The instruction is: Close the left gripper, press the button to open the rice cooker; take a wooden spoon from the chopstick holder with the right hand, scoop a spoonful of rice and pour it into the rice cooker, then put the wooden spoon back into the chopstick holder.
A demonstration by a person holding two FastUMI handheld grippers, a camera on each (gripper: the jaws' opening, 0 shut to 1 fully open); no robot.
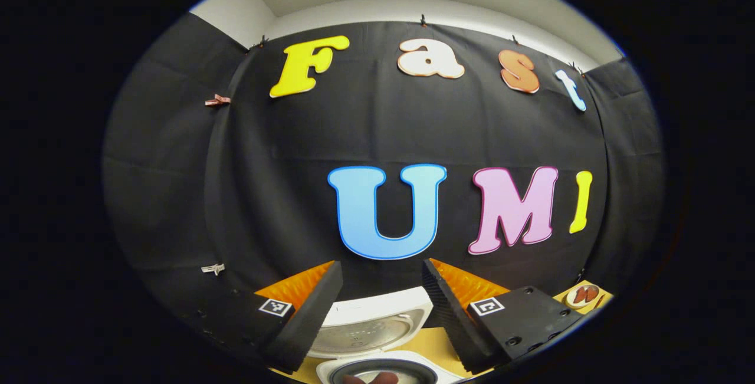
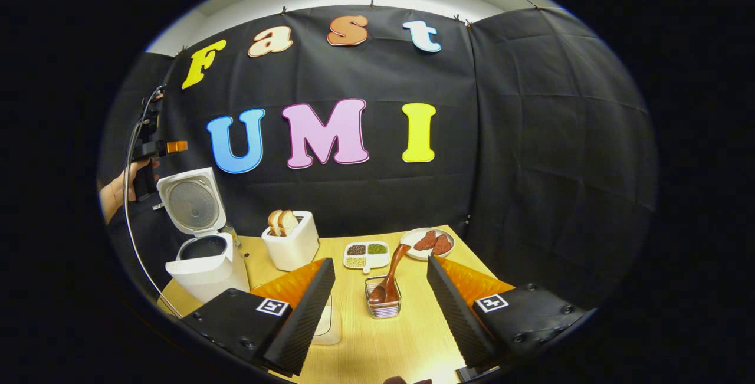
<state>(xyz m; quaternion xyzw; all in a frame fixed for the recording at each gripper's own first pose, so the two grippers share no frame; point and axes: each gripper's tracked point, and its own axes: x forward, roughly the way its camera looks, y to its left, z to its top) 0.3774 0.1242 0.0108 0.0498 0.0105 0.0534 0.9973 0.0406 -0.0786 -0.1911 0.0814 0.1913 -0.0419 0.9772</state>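
Black cloth walls enclose the booth, and a pale wooden table (image 2: 389,337) fills its floor in the right gripper view. On the table's left side stands a white rice cooker (image 2: 203,269) with its lid (image 2: 190,200) swung up and open, showing the dark inner pot. Just right of it sits a white square toaster (image 2: 292,245) holding two slices of bread (image 2: 282,222). Farther right lies a small white divided dish (image 2: 365,254) with dark, green and pale grains in its compartments, and beyond that a round white plate (image 2: 427,243) carrying reddish slices. Near the table's middle is a clear ribbed chopstick holder (image 2: 383,303); a brown wooden spoon (image 2: 390,278) stands in it, bowl down and handle leaning up toward the right. The right gripper (image 2: 380,307) hangs before the holder with its jaws spread wide apart, touching nothing, the holder and spoon seen between them. A white container (image 2: 328,322) is partly hidden behind its left finger. At the far left of this view a hand (image 2: 121,192) holds the other gripper above and behind the cooker's lid. In the left gripper view, the left gripper (image 1: 382,319) is raised over the cooker (image 1: 383,366), its jaws also spread and empty, with the open lid (image 1: 377,325) between them. A small round dish (image 1: 583,295) shows at the table's right edge.
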